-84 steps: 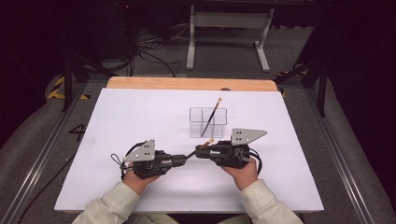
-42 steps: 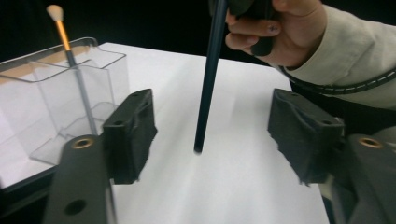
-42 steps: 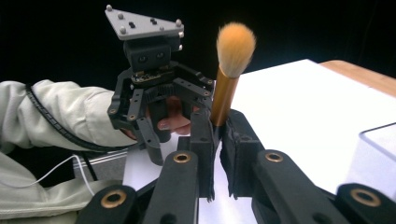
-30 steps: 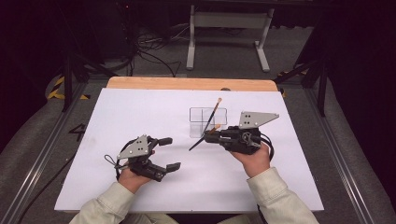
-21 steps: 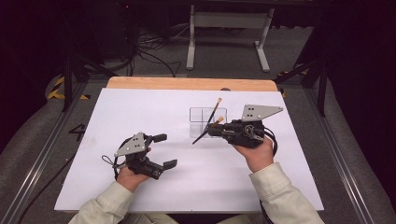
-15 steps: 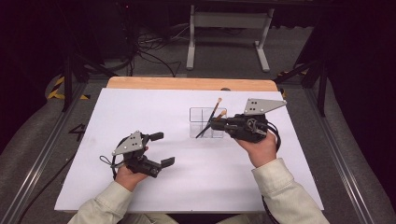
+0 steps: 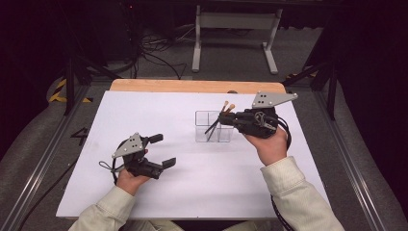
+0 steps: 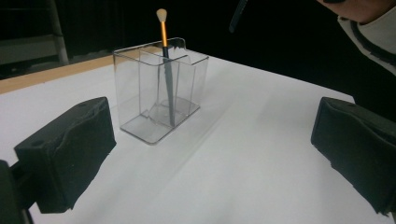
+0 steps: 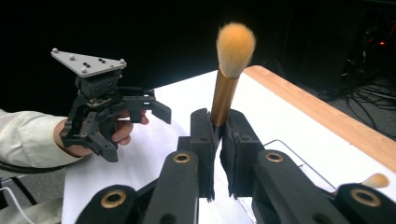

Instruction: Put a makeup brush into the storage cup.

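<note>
Step in hand: putting a second makeup brush into the clear organizer (image 7: 214, 127), which stands right of centre in the high view on the white surface (image 7: 144, 115).

Right gripper (image 7: 225, 119), right of centre in the high view, is held above the surface at the organizer's right side. Its jaws are nearly closed, clamped on the held brush (image 9: 227, 81): in the right gripper view the gold ferrule and fluffy orange head rise from between the pads at frame centre. In the high view the dark handle slants down and left from the jaws over the organizer; whether its tip is already inside a compartment is too small to tell.

First brush (image 8: 164, 56) already stands in the organizer, leaning slightly, its pale head above the rim in the upper centre of the left gripper view. It looks to sit in a rear compartment, but the clear walls make that uncertain.

Left gripper (image 7: 160, 150), lower left of the high view, low over the surface and well apart from the organizer. Jaws wide, nothing between them; they have just been opening.

Next move, by my read: bring the handle tip over a free compartment, tilt the brush nearer upright, lower it in, then open the jaws. Mind the first brush and the thin walls, since a knock could tip the organizer.
</note>
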